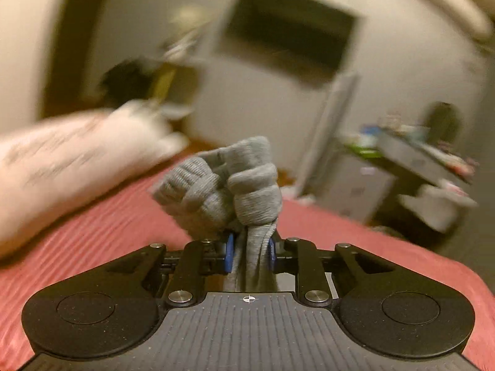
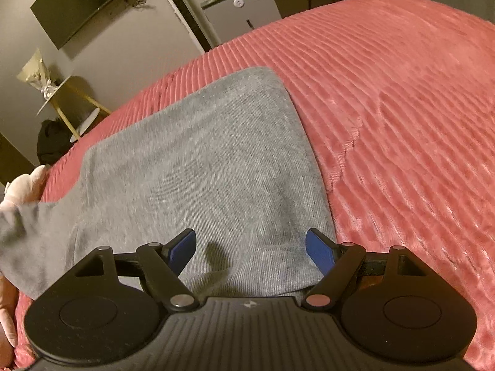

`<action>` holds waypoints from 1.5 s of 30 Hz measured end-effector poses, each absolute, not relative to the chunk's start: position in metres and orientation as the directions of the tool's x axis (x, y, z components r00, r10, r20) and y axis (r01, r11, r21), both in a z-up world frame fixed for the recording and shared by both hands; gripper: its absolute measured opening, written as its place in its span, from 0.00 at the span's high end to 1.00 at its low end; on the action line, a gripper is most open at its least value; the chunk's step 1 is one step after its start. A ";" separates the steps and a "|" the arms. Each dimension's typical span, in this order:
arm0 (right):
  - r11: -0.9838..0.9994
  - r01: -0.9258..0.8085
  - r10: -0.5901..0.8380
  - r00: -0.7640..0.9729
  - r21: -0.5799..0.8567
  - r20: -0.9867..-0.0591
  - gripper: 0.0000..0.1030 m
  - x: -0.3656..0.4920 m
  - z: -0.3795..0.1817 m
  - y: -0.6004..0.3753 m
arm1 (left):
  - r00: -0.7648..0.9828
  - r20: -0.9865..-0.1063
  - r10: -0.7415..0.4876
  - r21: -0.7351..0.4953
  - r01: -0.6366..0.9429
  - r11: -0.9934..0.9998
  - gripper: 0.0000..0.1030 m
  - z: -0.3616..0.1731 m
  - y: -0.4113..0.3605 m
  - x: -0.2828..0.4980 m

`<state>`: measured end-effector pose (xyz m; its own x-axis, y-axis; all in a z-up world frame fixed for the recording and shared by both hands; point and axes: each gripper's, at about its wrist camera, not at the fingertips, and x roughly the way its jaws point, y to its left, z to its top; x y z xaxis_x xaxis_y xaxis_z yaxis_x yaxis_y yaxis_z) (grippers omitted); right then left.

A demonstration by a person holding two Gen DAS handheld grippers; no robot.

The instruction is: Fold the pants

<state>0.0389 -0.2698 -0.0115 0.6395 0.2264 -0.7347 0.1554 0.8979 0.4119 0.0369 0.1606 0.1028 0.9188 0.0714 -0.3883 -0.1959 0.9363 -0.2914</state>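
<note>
Two grippers were on the job. Left gripper was pinching a bunched-up wad of the grey pants between its blue pads, the ribbed fabric lifted clear above the pink bedspread; that view was pretty blurry. Right gripper had its jaws spread wide, holding nothing, hanging just over the near edge of the pants, which otherwise lay flat on the bedspread. Something pale and plush sat just off the bedspread's left side.
</note>
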 end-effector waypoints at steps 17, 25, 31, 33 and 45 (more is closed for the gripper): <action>0.846 0.114 0.283 0.733 0.521 -0.619 0.24 0.007 0.013 -0.289 | 0.743 -0.669 -0.022 0.080 0.100 0.992 0.19 0.049 -0.026 0.025; 0.724 0.021 0.493 0.684 0.690 -0.538 0.24 0.042 0.011 -0.249 | 0.698 -0.712 0.076 -0.125 -0.232 0.965 0.13 0.045 0.073 0.015; 0.596 0.176 0.558 0.610 0.783 -0.563 0.23 0.081 -0.028 -0.243 | 0.639 -0.768 -0.038 -0.200 -0.183 0.963 0.15 0.025 0.071 0.019; 0.531 0.193 0.598 0.605 0.825 -0.526 0.22 0.087 -0.033 -0.245 | 0.628 -0.773 -0.090 -0.239 -0.156 0.958 0.15 0.020 0.070 0.023; 0.442 0.181 0.659 0.600 0.879 -0.454 0.35 0.117 -0.044 -0.226 | 0.596 -0.783 -0.178 -0.289 -0.095 0.953 0.16 0.013 0.059 0.024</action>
<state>0.1166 -0.2263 -0.0438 0.5999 0.6586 -0.4543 0.1807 0.4417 0.8788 0.0240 0.0588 0.0131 0.5960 -0.1782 -0.7829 -0.0946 0.9527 -0.2888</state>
